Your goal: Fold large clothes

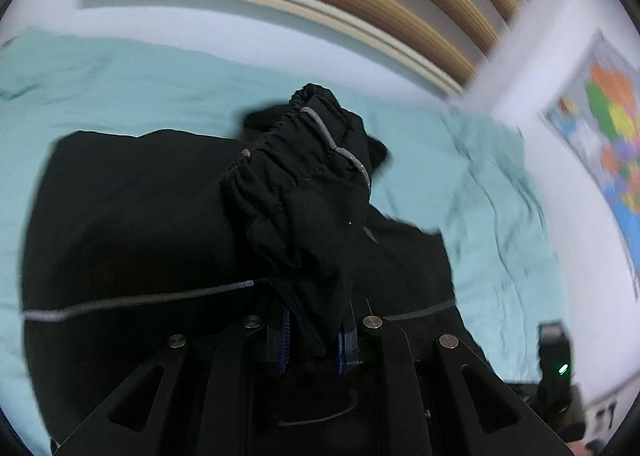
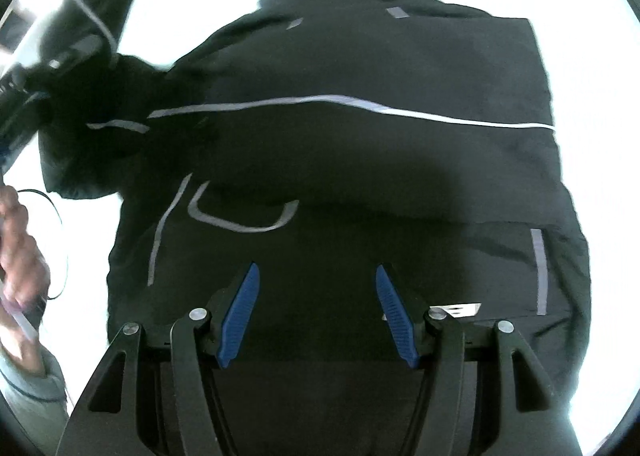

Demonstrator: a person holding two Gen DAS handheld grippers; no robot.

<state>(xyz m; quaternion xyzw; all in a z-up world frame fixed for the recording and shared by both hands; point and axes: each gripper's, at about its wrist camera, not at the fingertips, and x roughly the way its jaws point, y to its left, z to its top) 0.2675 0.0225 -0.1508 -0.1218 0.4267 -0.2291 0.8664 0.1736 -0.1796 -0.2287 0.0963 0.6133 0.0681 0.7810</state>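
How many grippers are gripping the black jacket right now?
1. The left gripper is shut on the black jacket's elastic cuff; the right gripper hangs open above it.

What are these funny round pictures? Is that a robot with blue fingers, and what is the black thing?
It is not a robot. A person holds a claw tool in each hand, and a small round-eyed camera on each tool looks out along its two fingers. One picture comes from the left claw, the other from the right claw. The black thing is a big jacket with grey stripes, lying on a bed with a pale green sheet. The left claw is shut on the jacket's sleeve, lifting its stretchy cuff. The right claw is open above the jacket and holds nothing. At the edge you see the person's hand.
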